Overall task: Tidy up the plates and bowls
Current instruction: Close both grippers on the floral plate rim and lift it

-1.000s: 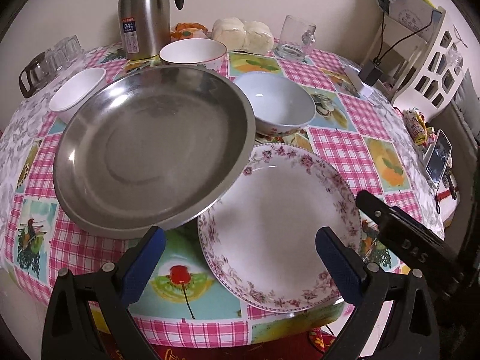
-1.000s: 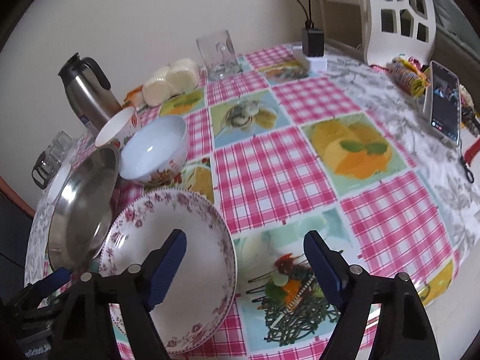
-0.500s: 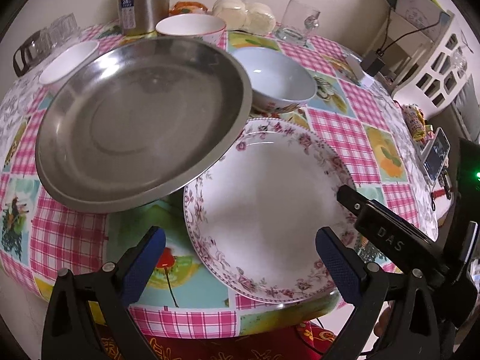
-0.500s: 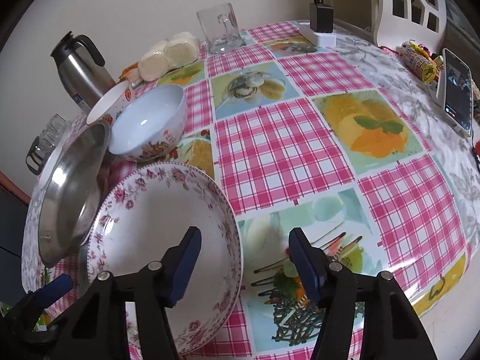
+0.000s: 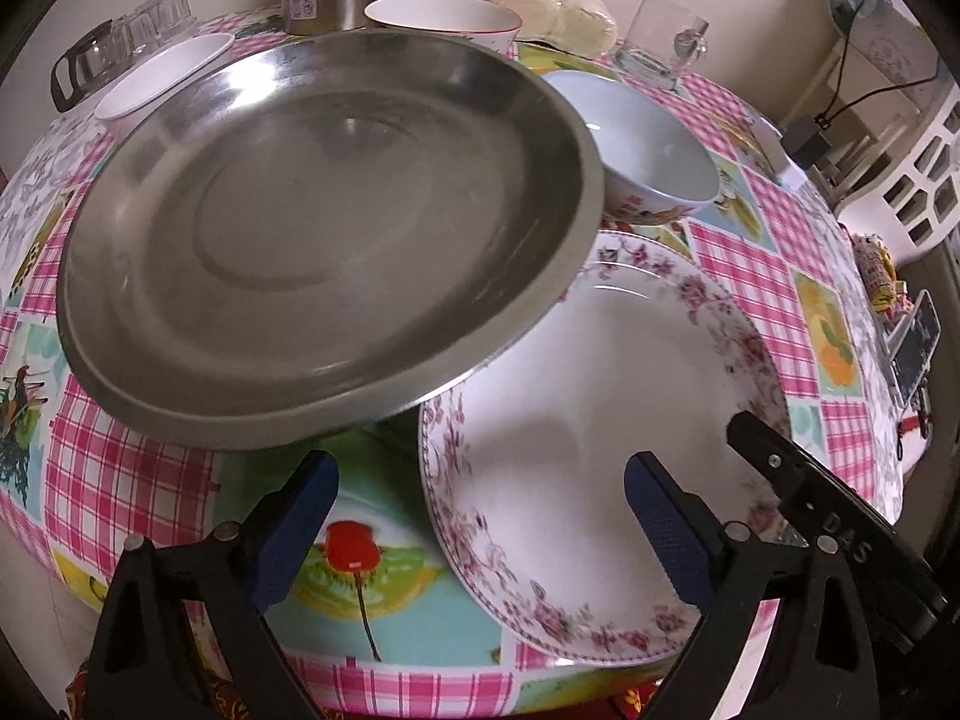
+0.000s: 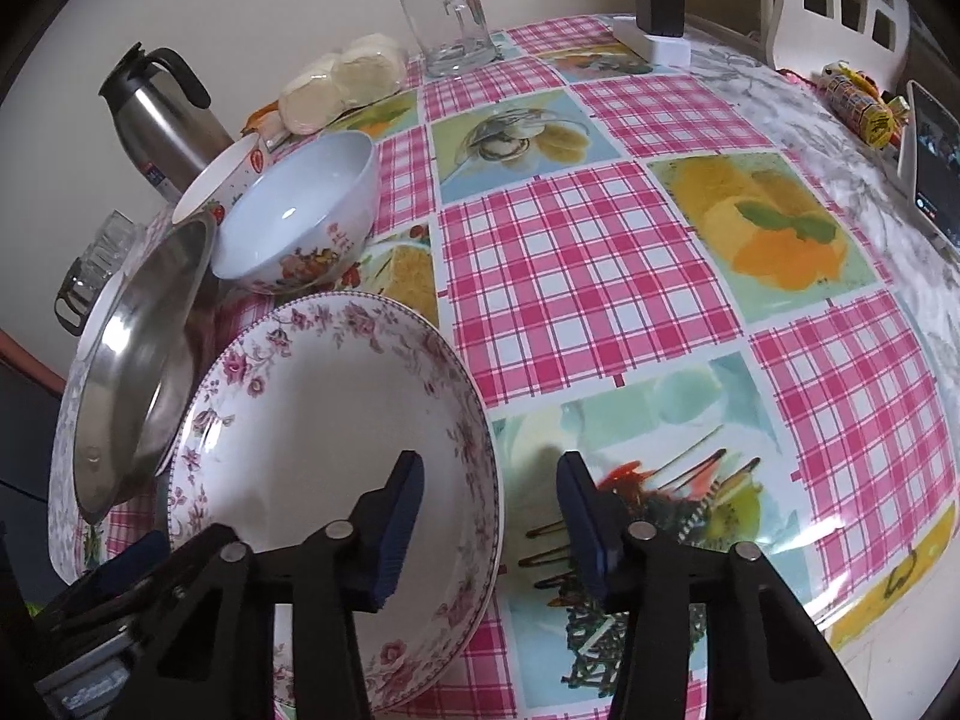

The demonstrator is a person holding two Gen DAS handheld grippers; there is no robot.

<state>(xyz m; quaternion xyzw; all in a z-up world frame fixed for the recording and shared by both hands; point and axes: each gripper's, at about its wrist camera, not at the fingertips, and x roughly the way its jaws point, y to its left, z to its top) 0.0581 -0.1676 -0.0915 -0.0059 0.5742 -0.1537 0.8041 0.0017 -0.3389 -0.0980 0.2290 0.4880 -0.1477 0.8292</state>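
Observation:
A white plate with a pink floral rim [image 6: 336, 450] lies near the table's front edge. My right gripper [image 6: 489, 528] straddles its right rim with the jaws closing. A gap still shows on both sides of the rim. A large steel plate [image 5: 324, 228] sits tilted, its edge overlapping the floral plate [image 5: 600, 420]. My left gripper [image 5: 480, 516] hangs open just above the floral plate's left rim, holding nothing. Behind are a pale blue bowl [image 5: 648, 144], a strawberry-patterned bowl [image 5: 444, 15] and a small white bowl [image 5: 162, 72].
At the back stand a steel thermos [image 6: 162, 120], a glass mug [image 6: 450, 24] and wrapped buns [image 6: 342, 84]. A phone [image 6: 933, 168], a charger block [image 6: 660, 0] and snacks lie at the right edge. A rack of glasses [image 5: 120, 42] is at the far left.
Both grippers have sunk closer to the table and the plates look larger. The right jaws have narrowed around the floral plate's rim. The left jaws stayed wide.

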